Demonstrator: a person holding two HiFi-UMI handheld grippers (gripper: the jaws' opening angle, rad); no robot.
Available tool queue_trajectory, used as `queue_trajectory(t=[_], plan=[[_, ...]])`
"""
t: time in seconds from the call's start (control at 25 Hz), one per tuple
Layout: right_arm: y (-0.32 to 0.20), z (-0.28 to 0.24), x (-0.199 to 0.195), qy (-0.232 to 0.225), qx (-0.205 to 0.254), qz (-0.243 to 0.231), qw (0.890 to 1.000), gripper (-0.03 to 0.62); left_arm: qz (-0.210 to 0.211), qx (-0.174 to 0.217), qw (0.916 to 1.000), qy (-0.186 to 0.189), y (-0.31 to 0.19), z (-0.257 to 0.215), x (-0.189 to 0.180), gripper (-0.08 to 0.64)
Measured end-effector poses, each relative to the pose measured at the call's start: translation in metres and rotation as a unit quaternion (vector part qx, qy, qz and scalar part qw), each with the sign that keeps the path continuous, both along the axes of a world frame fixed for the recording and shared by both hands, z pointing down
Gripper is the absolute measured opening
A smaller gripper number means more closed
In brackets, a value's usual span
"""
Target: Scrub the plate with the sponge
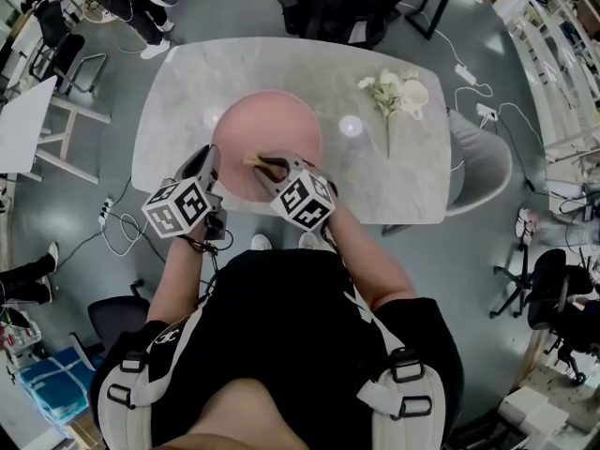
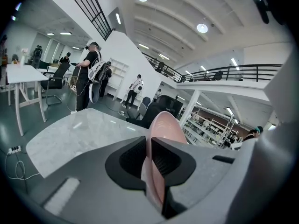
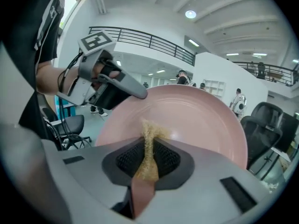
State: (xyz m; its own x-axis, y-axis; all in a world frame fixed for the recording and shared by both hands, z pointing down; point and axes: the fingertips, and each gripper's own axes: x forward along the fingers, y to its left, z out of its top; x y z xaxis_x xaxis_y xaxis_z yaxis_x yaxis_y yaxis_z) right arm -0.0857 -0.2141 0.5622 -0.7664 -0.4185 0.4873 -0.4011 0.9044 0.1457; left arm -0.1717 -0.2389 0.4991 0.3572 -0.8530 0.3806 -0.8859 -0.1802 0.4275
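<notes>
Big open hall, grey floor, office chairs and other people standing around, and a pale marble-look table (image 1: 187, 101) right in front of us. On the far right of it sit a sprig of white flowers (image 1: 386, 97) and a white mug (image 1: 412, 94), well apart from the work. The pink plate (image 1: 272, 120) is at the near middle of the table. Our left gripper (image 2: 148, 157) is pinched on the plate's near-left rim, and its own view shows the plate edge-on between the pads, both pressing on it. Our right gripper (image 3: 148, 158) is clamped on the sponge (image 3: 149, 136), a tan fibrous tuft, thin and squeezed flat, with its frayed tip sticking out past the jaws and touching the plate's face. In the right gripper view the plate looks tipped up to face that gripper. We cannot tell whether its far edge rests on the table. Key relation: the plate's face lies straight ahead of the sponge, contact is low and near the middle, and most of the face spreads above and to either side. The left gripper's hold is on the rim up and to the left of the sponge, near but not touching. We judge that the scrub strokes should sweep up and rightward, away from that grip.
</notes>
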Motion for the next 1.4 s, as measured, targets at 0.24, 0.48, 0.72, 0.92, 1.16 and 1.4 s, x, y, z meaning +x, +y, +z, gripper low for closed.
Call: queue_trajectory(t=[0.24, 0.48, 0.72, 0.92, 1.16, 1.4], plan=[[-0.054, -0.017, 0.039, -0.007, 0.020, 0.094, 0.995, 0.054, 0.026, 0.006, 0.9996, -0.011, 0.002, -0.003, 0.012, 0.035], [-0.091, -0.024, 0.078, -0.013, 0.029, 0.179, 0.983, 0.054, 0.038, 0.004, 0.9992, -0.011, 0.005, -0.003, 0.019, 0.036], [-0.090, -0.014, 0.079, -0.016, 0.018, 0.186, 0.982, 0.052, 0.024, -0.003, 0.9997, -0.010, 0.001, 0.001, 0.014, 0.036], [-0.072, -0.006, 0.063, -0.010, 0.003, 0.159, 0.987, 0.052, -0.002, -0.019, 0.9996, 0.021, -0.005, 0.007, 0.002, 0.037], [-0.021, 0.020, 0.029, 0.020, -0.019, 0.066, 0.997, 0.053, -0.027, -0.036, 0.9979, 0.047, -0.014, 0.016, -0.014, 0.038], [0.018, 0.038, 0.004, 0.065, -0.007, -0.019, 0.998, 0.053, -0.044, -0.049, 0.9960, 0.060, -0.021, 0.023, -0.027, 0.039]])
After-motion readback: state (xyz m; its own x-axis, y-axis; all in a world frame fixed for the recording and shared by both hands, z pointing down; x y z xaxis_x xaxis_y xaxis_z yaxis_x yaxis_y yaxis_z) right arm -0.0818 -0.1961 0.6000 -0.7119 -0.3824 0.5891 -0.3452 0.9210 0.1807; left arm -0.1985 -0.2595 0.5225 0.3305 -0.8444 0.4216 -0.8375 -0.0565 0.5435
